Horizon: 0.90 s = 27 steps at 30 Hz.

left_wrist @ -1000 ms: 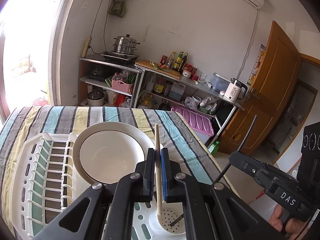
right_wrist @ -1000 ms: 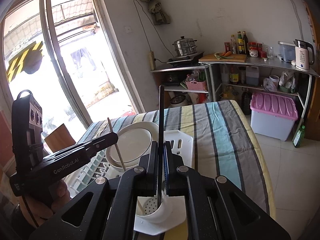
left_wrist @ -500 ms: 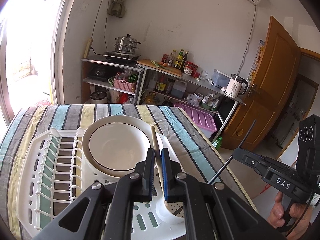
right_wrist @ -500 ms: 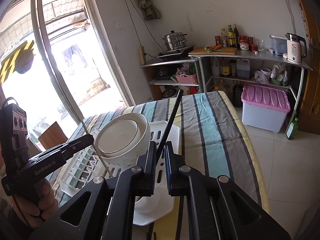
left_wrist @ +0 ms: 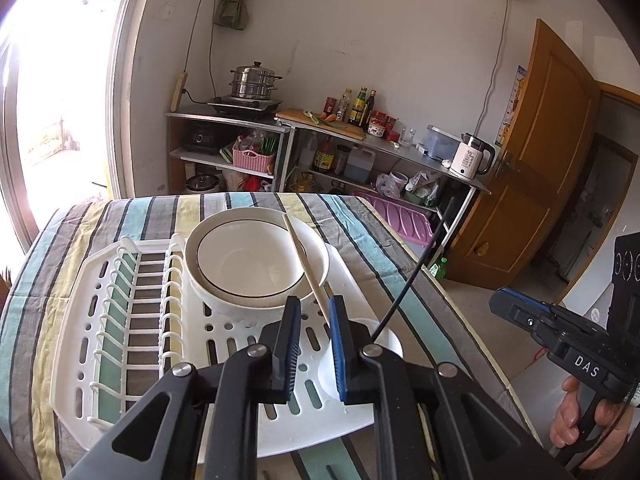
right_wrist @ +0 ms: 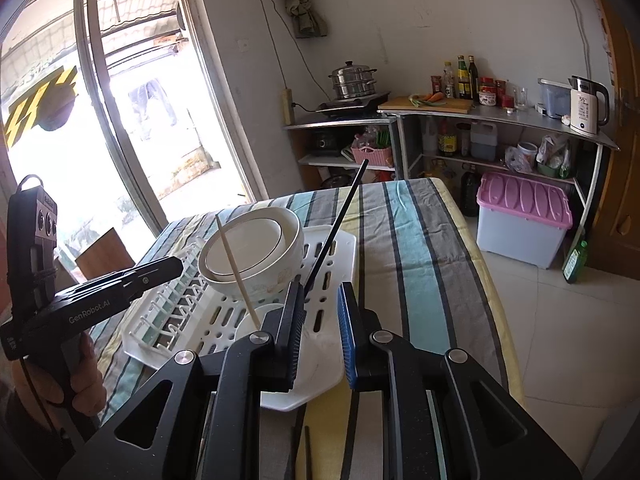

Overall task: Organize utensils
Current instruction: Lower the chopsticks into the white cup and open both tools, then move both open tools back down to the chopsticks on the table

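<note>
Left tongs (left_wrist: 314, 344): jaws opening; the wooden chopstick (left_wrist: 306, 262) passes between the pads, and no pad clearly presses on it, so it reads as released.
Right tongs (right_wrist: 320, 334): jaws opening; the black chopstick (right_wrist: 334, 232) runs by the left pad with a clear gap on the other side, so it too reads as let go.
Where the chopsticks are: both stand tilted in the white utensil cup (left_wrist: 384, 336) at the near corner of the dish rack (left_wrist: 120, 320), the wooden 1 leaning toward the bowls, the black 1 leaning away over the bench (left_wrist: 380, 248).
Handling: thin, stiff, light sticks; likely smooth and apt to roll or pivot in a loose pinch. Judged best hold is mid-shaft, pads square across it.
Containers: the cup holds the 2 chopsticks. The rack holds 2 nested white bowls (left_wrist: 256, 260), apparently empty and probably breakable; its slotted side is unfilled.
</note>
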Tool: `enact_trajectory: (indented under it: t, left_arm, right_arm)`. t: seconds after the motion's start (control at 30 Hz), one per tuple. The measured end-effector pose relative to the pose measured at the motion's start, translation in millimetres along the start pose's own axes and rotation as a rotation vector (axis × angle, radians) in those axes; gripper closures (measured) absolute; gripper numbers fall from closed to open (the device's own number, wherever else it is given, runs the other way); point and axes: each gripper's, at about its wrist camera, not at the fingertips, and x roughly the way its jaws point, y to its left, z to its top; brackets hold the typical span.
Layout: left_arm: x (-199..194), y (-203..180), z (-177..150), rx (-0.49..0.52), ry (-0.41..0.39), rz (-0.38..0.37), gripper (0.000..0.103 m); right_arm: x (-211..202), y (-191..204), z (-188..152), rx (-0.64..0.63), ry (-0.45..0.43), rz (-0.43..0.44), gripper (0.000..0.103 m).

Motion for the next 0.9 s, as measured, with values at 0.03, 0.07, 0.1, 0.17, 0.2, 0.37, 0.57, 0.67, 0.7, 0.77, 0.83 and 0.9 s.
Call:
enact_trajectory:
  t: [0.03, 0.07, 0.1, 0.17, 0.2, 0.37, 0.57, 0.67, 0.7, 0.77, 0.83, 0.9]
  left_arm:
    - [-7.7, -1.6, -6.1, 0.017, -0.002, 0.01, 0.089]
    - [-16.8, -3.5, -12.7, 0.031, -0.009, 0.011, 0.089]
    - [-25.9, -4.6, -20.8, 0.041, -0.017, 0.008, 0.089]
    - [-43.3, -5.2, -38.1, 0.062, -0.017, 0.021, 0.089]
    - [-51.9, -4.8, -47.5, 0.069, -0.02, 0.026, 0.089]
    - [-89.9, 6.7, -98.3, 0.058, -0.014, 0.037, 0.089]
    - [-112.1, 21.8, -145.5, 0.027, 0.027, 0.087, 0.089]
    - [-115.2, 27.8, -160.4, 0.013, 0.049, 0.092, 0.089]
    - [-114.9, 29.0, -163.7, 0.012, 0.056, 0.096, 0.089]
    - [-113.3, 31.1, -168.7, 0.007, 0.067, 0.095, 0.089]
    - [-108.5, 33.7, -170.7, 0.0, 0.082, 0.093, 0.089]
    - [-101.2, 36.2, -172.4, -0.008, 0.103, 0.096, 0.089]
  right_arm:
    - [-6.5, 3.4, -4.2, -0.005, -0.009, 0.005, 0.085]
    - [-13.5, 6.2, -8.6, -0.01, -0.019, 0.011, 0.085]
    - [-20.4, 9.4, -13.9, -0.013, -0.026, 0.019, 0.085]
    - [-33.4, 16.7, -26.3, -0.021, -0.035, 0.034, 0.085]
    - [-38.6, 20.4, -32.1, -0.026, -0.036, 0.043, 0.085]
    - [-57.1, 42.6, -70.1, -0.06, -0.02, 0.055, 0.085]
    - [-62.3, 62.6, -109.6, -0.075, 0.026, 0.088, 0.085]
    - [-60.7, 70.2, -122.3, -0.076, 0.052, 0.101, 0.085]
    - [-59.2, 73.1, -125.2, -0.078, 0.06, 0.107, 0.085]
    - [-55.7, 78.4, -130.4, -0.083, 0.078, 0.114, 0.085]
    - [-51.4, 83.5, -134.5, -0.093, 0.092, 0.123, 0.085]
    - [-46.0, 88.1, -139.0, -0.099, 0.109, 0.127, 0.085]
